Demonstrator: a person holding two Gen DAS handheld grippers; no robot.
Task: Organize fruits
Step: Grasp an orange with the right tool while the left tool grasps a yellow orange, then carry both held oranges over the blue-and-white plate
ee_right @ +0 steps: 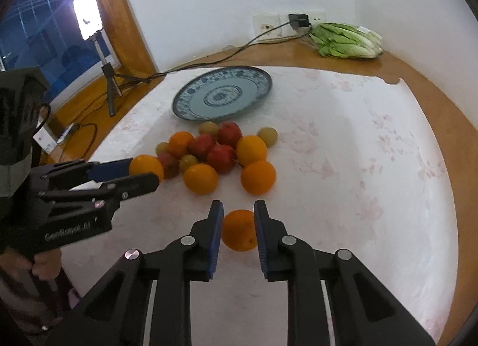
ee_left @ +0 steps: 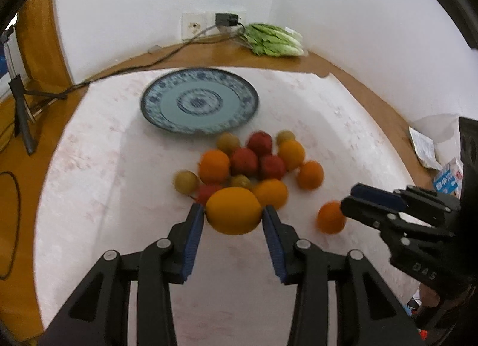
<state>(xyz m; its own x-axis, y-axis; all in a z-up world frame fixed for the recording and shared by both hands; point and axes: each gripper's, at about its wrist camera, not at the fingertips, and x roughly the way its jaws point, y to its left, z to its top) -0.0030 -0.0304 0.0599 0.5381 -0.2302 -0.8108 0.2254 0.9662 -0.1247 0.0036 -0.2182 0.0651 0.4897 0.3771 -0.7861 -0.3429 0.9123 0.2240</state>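
White-clothed desk (ee_left: 89,196) carries a blue patterned plate (ee_left: 199,101), empty, with the fruit pile just before it. Each hand-held gripper, left (ee_left: 233,214) and right (ee_right: 238,228), pinches an orange near that pile; carry both level to the plate and set them down gently.

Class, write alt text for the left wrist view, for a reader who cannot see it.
The left gripper grips a large orange between its jaws, in front of a pile of fruit on a white tablecloth. An empty blue patterned plate lies behind the pile; the right gripper holds a smaller orange.
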